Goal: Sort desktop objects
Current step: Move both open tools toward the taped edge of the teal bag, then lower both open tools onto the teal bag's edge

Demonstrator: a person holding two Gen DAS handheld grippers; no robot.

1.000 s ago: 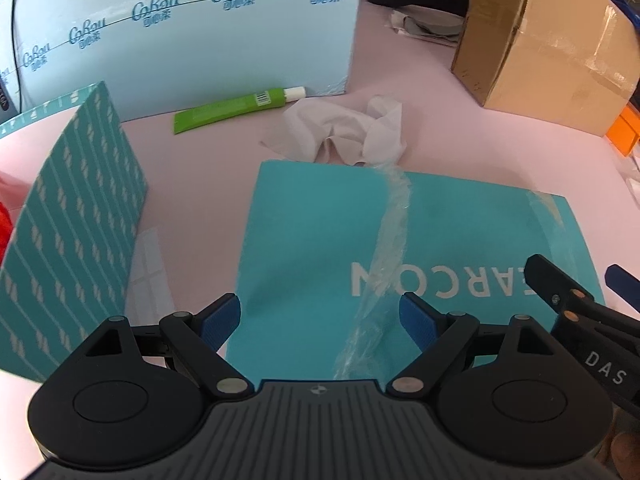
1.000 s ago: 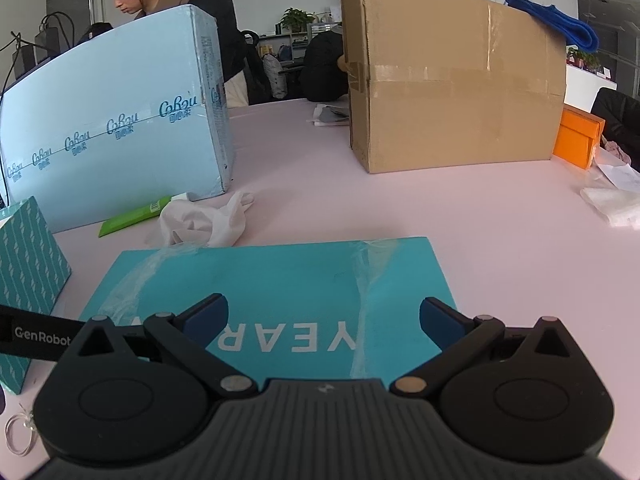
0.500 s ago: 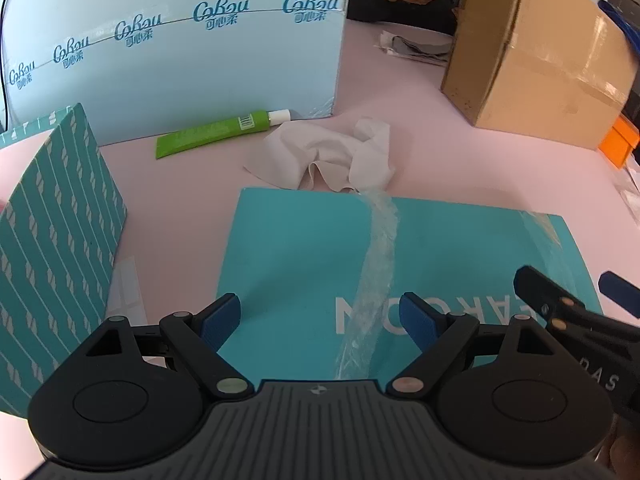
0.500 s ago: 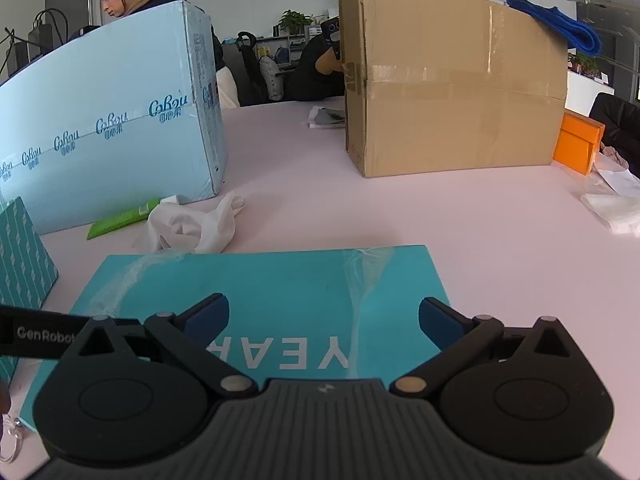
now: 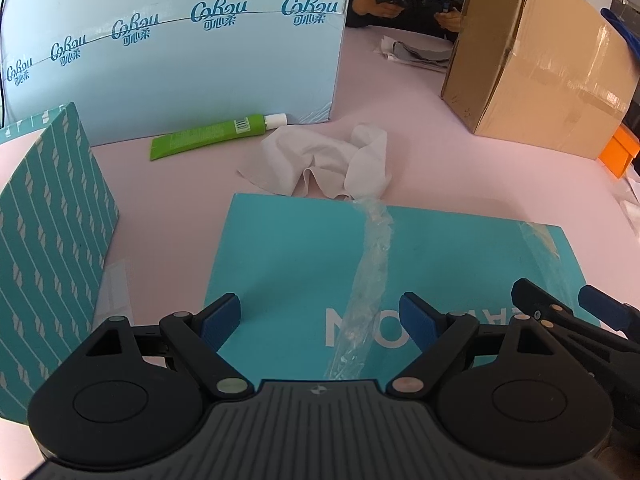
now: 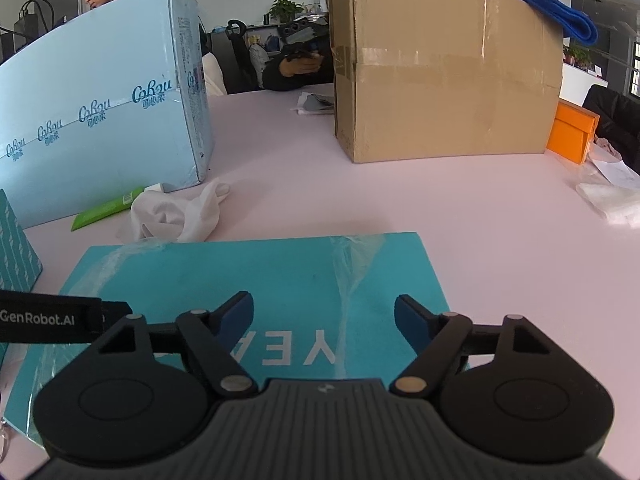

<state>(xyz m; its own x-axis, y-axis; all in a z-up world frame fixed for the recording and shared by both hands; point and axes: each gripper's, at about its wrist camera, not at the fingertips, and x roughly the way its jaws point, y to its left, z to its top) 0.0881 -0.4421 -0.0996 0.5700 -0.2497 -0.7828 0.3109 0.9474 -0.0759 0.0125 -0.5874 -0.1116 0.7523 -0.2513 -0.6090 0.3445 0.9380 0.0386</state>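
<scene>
A flat teal box (image 5: pixel 304 264) with white letters and strips of clear tape lies on the pink table; it also shows in the right wrist view (image 6: pixel 256 276). Beyond it lie a crumpled white tissue (image 5: pixel 328 164) (image 6: pixel 176 212) and a green tube (image 5: pixel 212 136) (image 6: pixel 108 212) with a white cap. My left gripper (image 5: pixel 320 316) is open and empty above the box's near part. My right gripper (image 6: pixel 324 316) is open and empty above the box; its fingers (image 5: pixel 600 312) show at the right of the left wrist view.
A patterned teal box (image 5: pixel 48 248) stands at the left. A large light-blue carton (image 5: pixel 172 52) stands behind the tube. A brown cardboard box (image 6: pixel 440 72) stands at the back right, with an orange box (image 6: pixel 572 132) and white papers (image 6: pixel 612 200) further right. People sit behind.
Both grippers have pulled back and risen slightly, so the box, tissue and tube sit lower in view. Both stay open.
</scene>
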